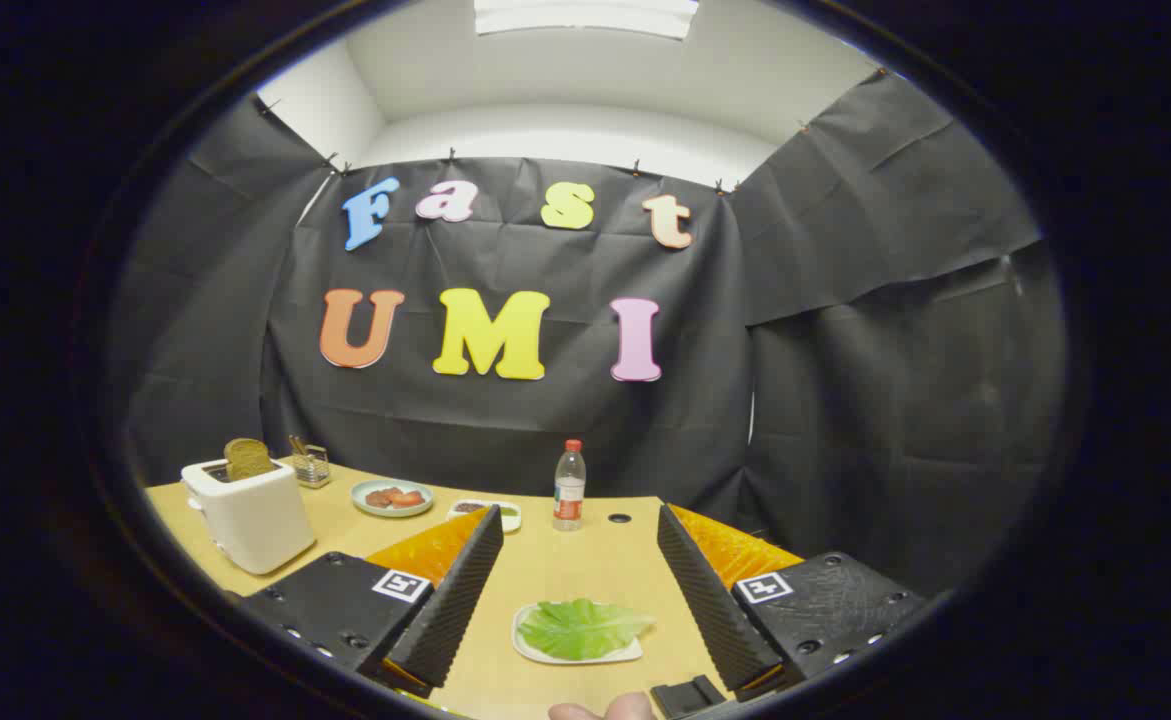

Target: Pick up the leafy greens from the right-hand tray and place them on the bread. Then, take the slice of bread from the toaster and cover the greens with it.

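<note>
Hand-held gripper (577,570) spread wide, empty, above a white tray (530,645) holding green leafy lettuce (583,627) (between its fingers); white toaster (250,512) holds a brown bread slice (247,458).

Staged recording booth, not a real kitchen: black cloth walls (505,400) clipped up around a wooden counter (565,570), ceiling light panel (585,15) overhead. Kitchen props set out: toaster (250,515), plates, water bottle (569,487).

bright ceiling light (585,15) overhead, sharp centre, heavy fisheye bending at edges.
</note>
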Demonstrator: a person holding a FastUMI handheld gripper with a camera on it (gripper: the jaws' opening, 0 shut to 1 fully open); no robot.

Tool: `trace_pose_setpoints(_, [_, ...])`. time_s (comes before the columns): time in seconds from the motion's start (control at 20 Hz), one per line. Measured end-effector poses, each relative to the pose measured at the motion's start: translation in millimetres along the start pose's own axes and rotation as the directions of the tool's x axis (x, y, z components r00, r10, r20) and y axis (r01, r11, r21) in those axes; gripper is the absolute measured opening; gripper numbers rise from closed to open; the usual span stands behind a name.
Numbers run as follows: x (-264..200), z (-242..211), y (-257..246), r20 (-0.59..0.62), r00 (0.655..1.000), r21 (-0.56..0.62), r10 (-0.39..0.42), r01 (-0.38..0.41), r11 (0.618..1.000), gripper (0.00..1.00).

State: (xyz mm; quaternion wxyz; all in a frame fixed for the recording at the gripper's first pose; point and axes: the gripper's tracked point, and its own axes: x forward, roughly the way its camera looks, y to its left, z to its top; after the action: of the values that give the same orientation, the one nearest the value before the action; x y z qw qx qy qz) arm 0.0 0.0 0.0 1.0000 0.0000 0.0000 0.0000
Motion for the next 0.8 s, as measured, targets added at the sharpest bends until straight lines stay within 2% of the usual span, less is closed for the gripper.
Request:
trace_pose_setpoints(0.4, [-8,-10,34,-0.009,0.999,-0.02,0.048,-0.049,0.999,0.95])
trace_pose_setpoints(0.8, [-3,-1,33,0.003,0.998,-0.01,0.062,-0.061,0.998,0.95])
